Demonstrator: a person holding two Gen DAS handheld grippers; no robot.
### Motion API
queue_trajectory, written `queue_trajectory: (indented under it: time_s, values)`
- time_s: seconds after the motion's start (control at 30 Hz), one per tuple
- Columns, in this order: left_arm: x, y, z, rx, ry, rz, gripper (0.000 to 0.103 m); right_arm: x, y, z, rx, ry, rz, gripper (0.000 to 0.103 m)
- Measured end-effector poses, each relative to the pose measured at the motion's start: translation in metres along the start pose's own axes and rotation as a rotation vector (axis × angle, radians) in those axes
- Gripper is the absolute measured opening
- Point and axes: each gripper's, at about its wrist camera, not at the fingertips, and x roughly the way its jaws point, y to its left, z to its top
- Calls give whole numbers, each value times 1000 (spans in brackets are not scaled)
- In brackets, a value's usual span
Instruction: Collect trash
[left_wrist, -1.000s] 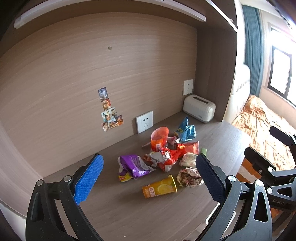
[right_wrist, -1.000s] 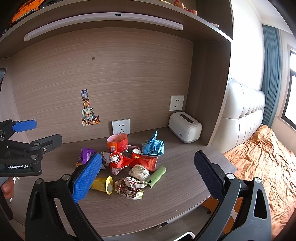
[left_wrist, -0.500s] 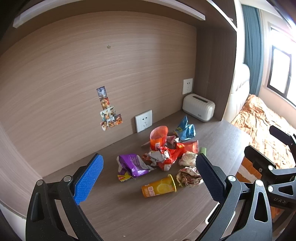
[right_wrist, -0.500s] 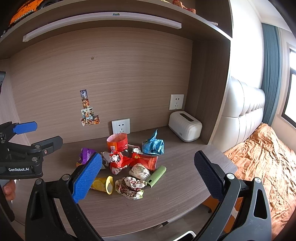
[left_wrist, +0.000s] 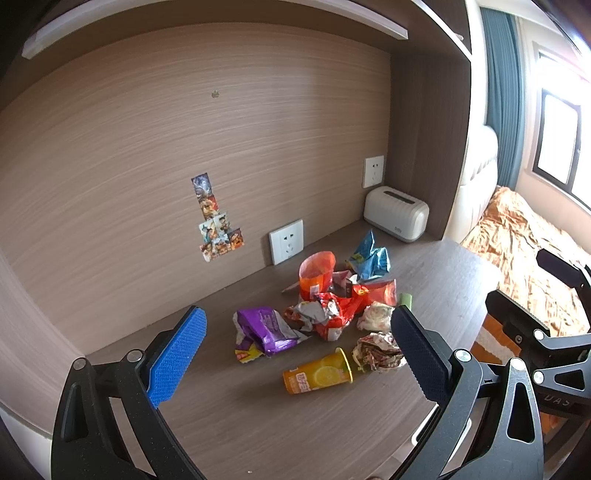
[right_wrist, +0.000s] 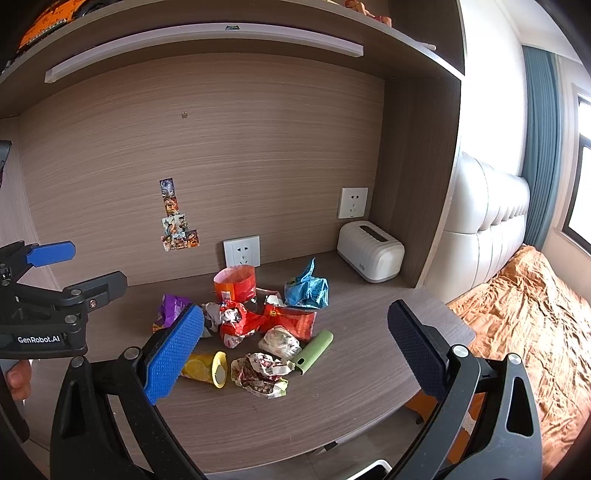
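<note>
A pile of trash lies on the wooden desk (left_wrist: 258, 424): a purple wrapper (left_wrist: 264, 328), a red wrapper (left_wrist: 343, 306), an orange tub (left_wrist: 316, 273), a blue bag (left_wrist: 369, 254), a tipped yellow cup (left_wrist: 317, 374), two crumpled paper balls (left_wrist: 376, 350) and a green tube (right_wrist: 314, 350). My left gripper (left_wrist: 295, 354) is open, held back from the pile with nothing between its fingers. My right gripper (right_wrist: 295, 350) is open too, above the desk's front edge and empty. In the right wrist view the left gripper (right_wrist: 55, 273) shows at the left edge.
A white toaster (left_wrist: 397, 214) stands at the back right corner beside a side panel (left_wrist: 428, 147). Wall sockets (left_wrist: 286, 242) and stickers (left_wrist: 218, 221) are on the back wall. A shelf (right_wrist: 221, 33) overhangs the desk. A bed with an orange cover (right_wrist: 524, 314) lies to the right.
Both views have shifted only slightly; the pile sits a little lower and nearer in the left wrist view. Neither gripper has changed its opening.
</note>
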Motion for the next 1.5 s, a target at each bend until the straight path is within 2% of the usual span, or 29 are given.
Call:
queue_trajectory:
  time_s: [0.6, 0.83, 1.03, 1.2, 1.37, 1.5]
  values:
    - [16, 6, 2, 14, 8, -18, 98, 6, 0, 3, 0, 23, -2, 100]
    - [43, 16, -17, 53, 57, -54, 98, 27, 7, 0, -20, 65, -10, 100]
    - [74, 18, -40, 110, 108, -119, 98, 62, 14, -17, -31, 155, -7, 100]
    - [110, 10, -68, 206, 169, -164, 98, 92, 18, -37, -26, 240, -8, 100]
    - [147, -1, -84, 303, 193, -212, 98, 130, 15, -58, 53, 359, -4, 100]
    - [171, -9, -93, 406, 198, -248, 98, 160, 15, -76, 107, 441, -41, 100]
